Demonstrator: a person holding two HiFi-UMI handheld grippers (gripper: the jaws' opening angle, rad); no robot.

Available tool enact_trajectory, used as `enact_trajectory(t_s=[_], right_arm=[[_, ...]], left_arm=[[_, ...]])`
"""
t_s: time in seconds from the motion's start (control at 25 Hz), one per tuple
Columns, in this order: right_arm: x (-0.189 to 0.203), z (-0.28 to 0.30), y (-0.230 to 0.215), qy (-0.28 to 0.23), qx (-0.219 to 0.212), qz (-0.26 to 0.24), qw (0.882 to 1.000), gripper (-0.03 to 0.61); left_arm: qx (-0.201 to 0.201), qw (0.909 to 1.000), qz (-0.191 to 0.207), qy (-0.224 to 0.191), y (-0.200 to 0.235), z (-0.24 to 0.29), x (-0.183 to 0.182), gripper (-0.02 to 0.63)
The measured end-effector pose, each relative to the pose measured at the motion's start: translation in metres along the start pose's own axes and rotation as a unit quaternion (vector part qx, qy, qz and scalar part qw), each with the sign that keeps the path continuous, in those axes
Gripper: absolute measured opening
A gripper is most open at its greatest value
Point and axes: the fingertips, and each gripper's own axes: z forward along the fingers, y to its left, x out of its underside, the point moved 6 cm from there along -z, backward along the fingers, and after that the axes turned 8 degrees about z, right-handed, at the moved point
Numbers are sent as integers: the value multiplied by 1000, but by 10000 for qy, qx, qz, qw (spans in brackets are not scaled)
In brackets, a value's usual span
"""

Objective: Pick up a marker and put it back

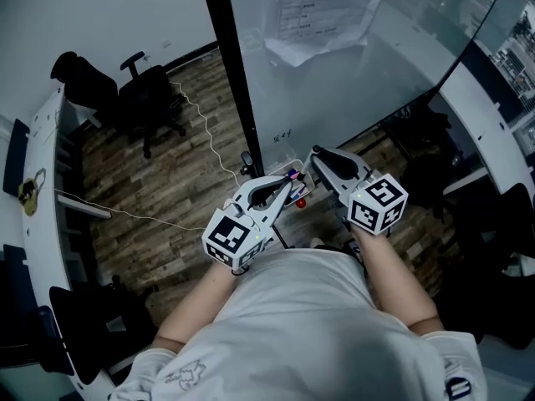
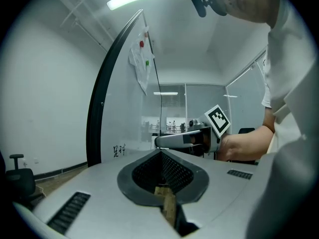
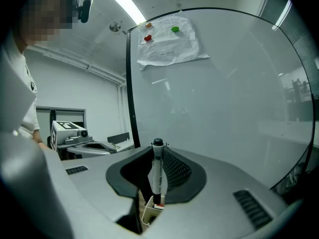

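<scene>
Marker (image 3: 157,175): upright, with its lower end in a white holder (image 3: 147,212) and its cap up at the right fingertips.
Left gripper (image 2: 160,152): fingers pressed together on nothing; it looks parked aside, leaving the holder free.
Right gripper (image 3: 158,147): fingers pinching the marker near its cap, high enough, I judge, to clear the holder.
Glass board (image 3: 224,93): behind the marker.
</scene>
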Motion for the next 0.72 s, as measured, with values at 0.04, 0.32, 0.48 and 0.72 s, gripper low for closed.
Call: enact_trajectory(t_s=[0.04, 0.32, 0.48, 0.72], right_arm=[[0, 2, -3, 30, -42, 10, 10000, 74], [-6, 19, -29, 294, -498, -80, 9983, 74], [-7, 22, -43, 513, -825, -141, 9952, 74], [-7, 34, -60, 806, -1376, -290, 9868, 74]], left_arm=[[-63, 10000, -19, 24, 2, 1, 1, 5], [-580, 9980, -243, 36, 13, 20, 0, 5], [-989, 9935, -567, 2, 15, 29, 5, 5], [-1657, 9829, -794, -148, 16, 41, 3, 5]])
